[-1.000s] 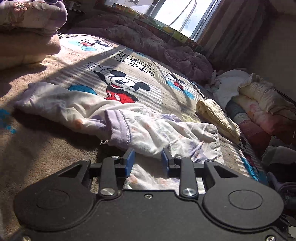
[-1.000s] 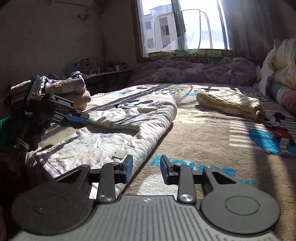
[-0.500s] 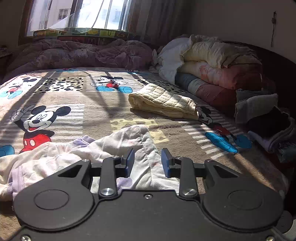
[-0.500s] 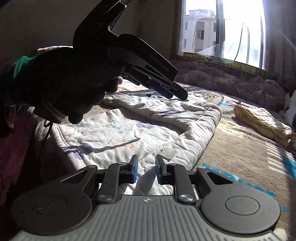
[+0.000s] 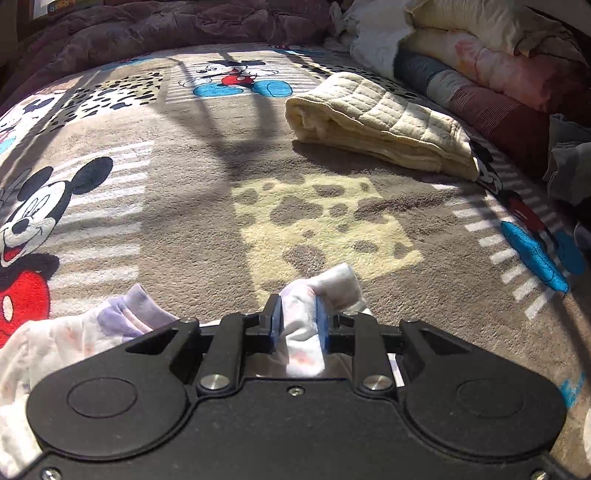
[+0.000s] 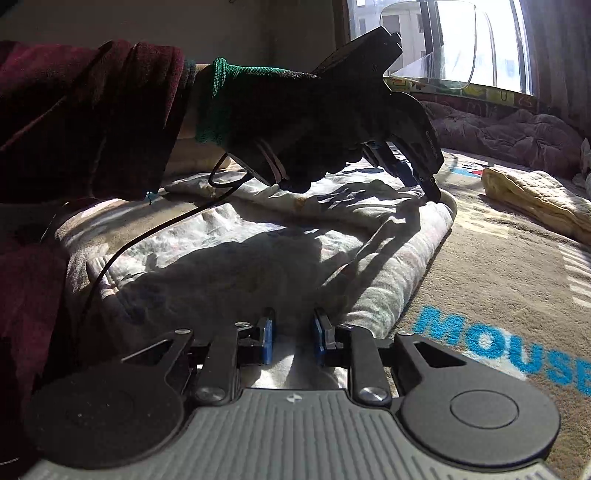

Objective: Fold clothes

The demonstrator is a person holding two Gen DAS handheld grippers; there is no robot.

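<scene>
A white floral garment with purple cuffs (image 5: 110, 325) lies on the Mickey Mouse blanket (image 5: 207, 221). My left gripper (image 5: 298, 325) is shut on a bunched fold of the garment's far edge (image 5: 332, 288). In the right wrist view the garment (image 6: 258, 251) is spread flat, and the left gripper (image 6: 424, 181) presses down on its far right corner. My right gripper (image 6: 291, 336) sits low over the garment's near edge, its jaws a little apart with cloth between them.
A folded cream quilted cloth (image 5: 380, 122) lies on the blanket to the right. Stacked folded bedding (image 5: 498, 74) is piled at the far right. A rumpled purple duvet (image 5: 166, 22) lies below the window.
My left gripper has dropped onto the garment's far edge and shut on it. My right gripper has moved forward over the near edge and its jaws have opened slightly.
</scene>
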